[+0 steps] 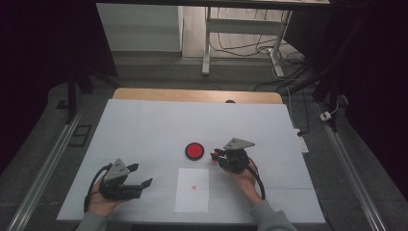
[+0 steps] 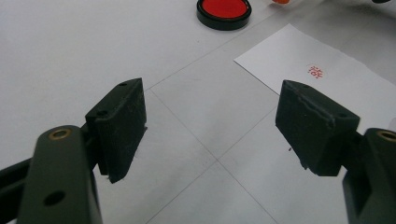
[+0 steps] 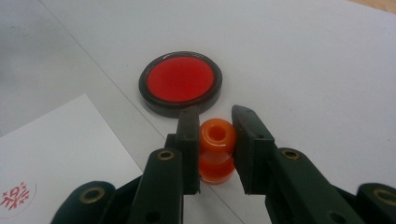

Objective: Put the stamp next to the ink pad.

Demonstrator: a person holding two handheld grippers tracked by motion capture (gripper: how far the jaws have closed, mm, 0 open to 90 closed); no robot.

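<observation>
Right gripper (image 3: 212, 126): it pinches an orange stamp (image 3: 216, 151) between its two pads, near the top of the stamp body; in the high view it sits just to the right of the ink pad.
Left gripper (image 2: 212, 126): spread wide with nothing between the pads; it rests low over the worktop (image 1: 144, 130) at the person's left, apart from the work.
Orange stamp: held upright, just in front of the ink pad (image 3: 180, 83) and very close to the worktop; I cannot tell if its bottom face touches the surface.
Ink pad: round, black rim, red inside, lid off; it lies between the far part of the worktop and the paper.
Paper (image 1: 192, 190): white sheet in front of the person, already carrying one red print (image 2: 317, 71) near its middle.
Step in hand, as I judge: bringing the stamp to the ink pad or setting it down beside it.
Risk 1: the stamp is round and smooth, so it can turn or slip in the pads if the grip is not centred.
Risk 2: a wet stamp face can leave a red mark on the white worktop cover if it is lowered outside the pad.
Risk 3: a pad can push the rim of the ink pad and shift it, because nothing holds it.
</observation>
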